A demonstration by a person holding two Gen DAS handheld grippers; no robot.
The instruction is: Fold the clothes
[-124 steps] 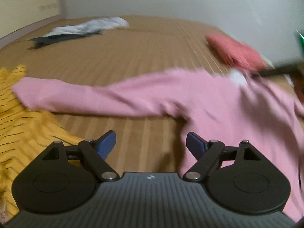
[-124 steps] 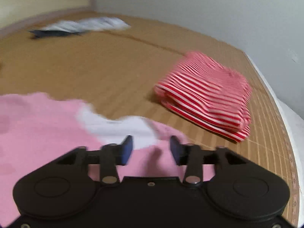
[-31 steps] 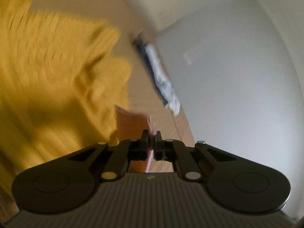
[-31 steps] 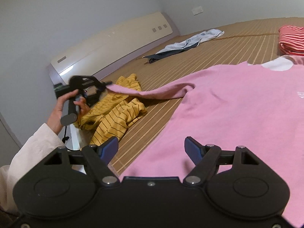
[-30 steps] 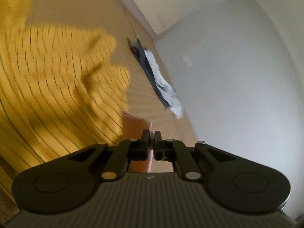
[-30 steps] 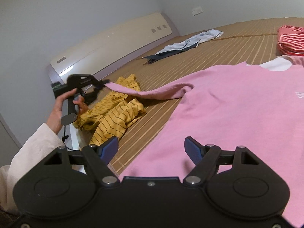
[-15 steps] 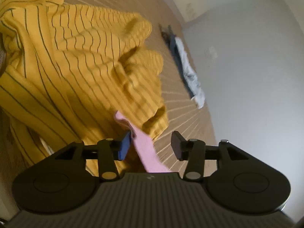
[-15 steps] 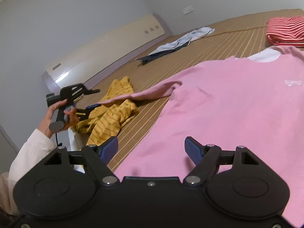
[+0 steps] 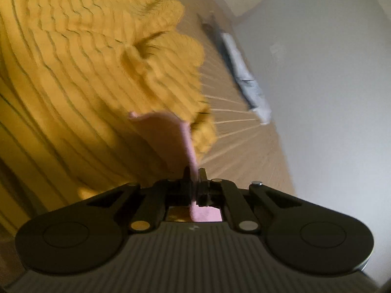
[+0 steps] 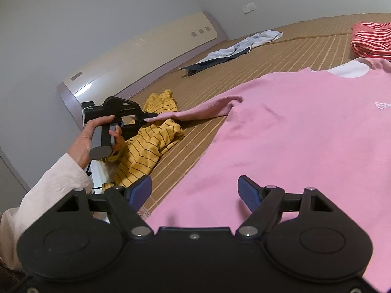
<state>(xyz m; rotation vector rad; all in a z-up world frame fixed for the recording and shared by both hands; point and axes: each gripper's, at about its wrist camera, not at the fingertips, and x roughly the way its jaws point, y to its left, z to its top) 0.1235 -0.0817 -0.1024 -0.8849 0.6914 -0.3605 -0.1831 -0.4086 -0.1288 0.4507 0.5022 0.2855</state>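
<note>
The left gripper (image 9: 194,178) is clenched on the cuff of the pink sweatshirt's sleeve (image 10: 195,112); in its own wrist view a narrow strip of pink cloth runs up from between the closed jaws, and in the right wrist view the same gripper (image 10: 149,116), held in the person's left hand (image 10: 92,134), has the sleeve end pinched and drawn out sideways, a little above the bed. The right gripper (image 10: 194,190) is released, its blue pads spread wide, hovering just over the lower body of the pink sweatshirt (image 10: 293,134) without gripping it. That sweatshirt lies spread flat, front up, on the striped bed mat (image 10: 281,48), its body smooth and its white collar toward the far side. Under and beside the held sleeve sits a yellow striped garment (image 10: 149,146), crumpled in a heap at the bed's edge. Farther off, a light blue and dark garment (image 10: 234,51) lies loose and strung out near the headboard (image 10: 146,48), and a red striped garment (image 10: 371,39) rests in a neat folded stack at the far right. By my reading the job is partway: one piece lies folded, the pink one is laid out with only a sleeve in hand and no fold in its body, and the yellow and blue pieces lie unfolded.
</note>
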